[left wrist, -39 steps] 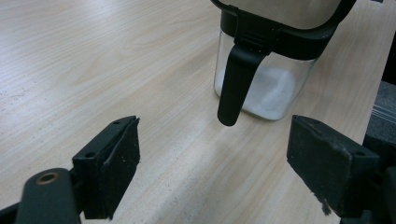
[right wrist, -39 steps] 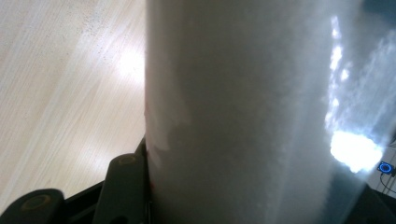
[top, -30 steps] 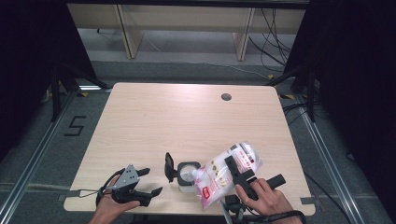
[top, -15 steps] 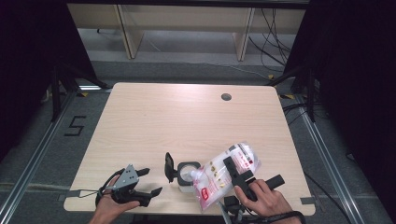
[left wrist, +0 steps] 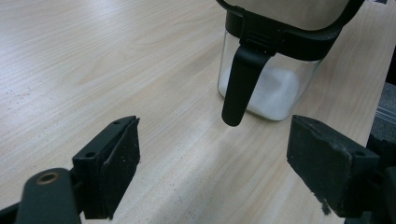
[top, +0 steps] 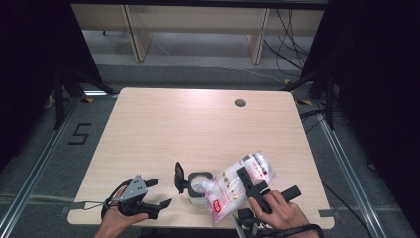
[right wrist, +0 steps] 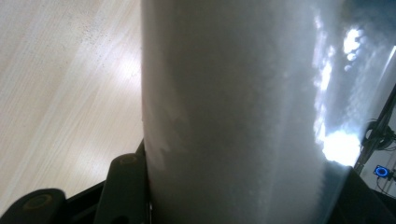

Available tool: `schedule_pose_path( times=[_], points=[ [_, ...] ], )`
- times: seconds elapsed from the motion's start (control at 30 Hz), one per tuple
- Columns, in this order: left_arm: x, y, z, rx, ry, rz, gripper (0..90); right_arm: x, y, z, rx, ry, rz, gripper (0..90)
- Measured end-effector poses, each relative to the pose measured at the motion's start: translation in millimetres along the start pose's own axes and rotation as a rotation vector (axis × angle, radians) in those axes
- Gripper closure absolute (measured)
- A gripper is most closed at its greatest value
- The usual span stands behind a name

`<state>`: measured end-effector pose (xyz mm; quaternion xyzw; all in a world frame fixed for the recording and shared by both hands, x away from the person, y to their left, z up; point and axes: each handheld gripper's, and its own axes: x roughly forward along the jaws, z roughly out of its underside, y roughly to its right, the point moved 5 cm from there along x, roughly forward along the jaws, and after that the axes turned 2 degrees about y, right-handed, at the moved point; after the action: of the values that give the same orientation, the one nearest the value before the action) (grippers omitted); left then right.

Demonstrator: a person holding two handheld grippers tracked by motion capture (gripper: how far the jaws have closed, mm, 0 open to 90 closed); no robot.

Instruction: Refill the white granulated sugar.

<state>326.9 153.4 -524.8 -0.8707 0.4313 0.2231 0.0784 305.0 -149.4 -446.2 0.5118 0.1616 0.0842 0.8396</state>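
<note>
At the table's near edge, the right gripper clamped a soft, slippery-looking bag mid-body, tipped over the open jar; the left gripper gaped empty beside it.

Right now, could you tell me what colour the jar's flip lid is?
Black; the jar lid shows best in the left gripper view.

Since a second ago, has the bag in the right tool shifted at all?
No. In the high view the bag leans by the jar just as before, equally far from the table's near edge, the right tool clamped on it.
</note>
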Motion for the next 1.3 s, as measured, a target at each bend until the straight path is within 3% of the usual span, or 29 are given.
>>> schedule_pose_path(
  times=[0.03, 0.07, 0.3, 0.37, 0.53, 0.63, 0.73, 0.77, 0.9, 1.1, 1.17, 1.3],
  points=[
    [-0.3, -0.7, -0.5, 0.006, 0.002, -0.001, 16.7, -0.4, -0.2, 0.1, 0.003, -0.002, 0.001, 51.6],
    [0.6, 0.1, -0.5, -0.020, 0.010, -0.002, 16.7, -0.4, 0.3, 0.0, 0.006, 0.000, 0.003, 51.6],
    [0.3, -1.0, -0.5, -0.005, 0.006, 0.000, 16.7, -1.1, 1.3, 0.3, 0.010, 0.002, 0.008, 51.7],
    [-0.2, 0.1, 0.3, -0.018, 0.001, -0.009, 16.7, -1.2, 0.9, 0.4, 0.006, 0.000, 0.004, 51.7],
    [0.2, -1.4, -0.5, 0.005, 0.008, -0.001, 16.7, -1.1, 0.5, 0.2, 0.009, 0.004, 0.001, 51.7],
    [-0.4, -1.1, -0.8, -0.008, 0.009, -0.005, 16.7, -1.2, 0.5, 0.2, 0.011, 0.005, 0.000, 51.7],
    [-0.2, -1.3, -0.3, 0.006, 0.002, -0.007, 16.7, -1.1, 0.9, 0.2, 0.013, 0.008, 0.003, 51.7],
    [-0.3, -0.1, 0.2, -0.013, 0.000, -0.010, 16.7, -1.2, 1.0, 0.2, 0.012, 0.007, 0.005, 51.7],
    [0.2, 0.1, 0.0, -0.021, 0.005, -0.010, 16.7, -2.0, 1.7, 1.2, 0.014, 0.002, 0.002, 51.8],
    [0.3, -1.1, -0.5, -0.001, 0.008, -0.001, 16.7, -2.3, 1.6, 1.2, 0.022, 0.004, 0.005, 51.8],
    [-0.1, 0.0, 0.0, -0.016, 0.006, -0.005, 16.7, -2.3, 1.3, 1.0, 0.019, 0.004, 0.003, 51.8],
    [0.1, -0.7, -0.3, -0.005, 0.007, -0.007, 17.2, -1.9, 0.2, 0.7, 0.031, 0.003, -0.005, 51.8]
  ],
)
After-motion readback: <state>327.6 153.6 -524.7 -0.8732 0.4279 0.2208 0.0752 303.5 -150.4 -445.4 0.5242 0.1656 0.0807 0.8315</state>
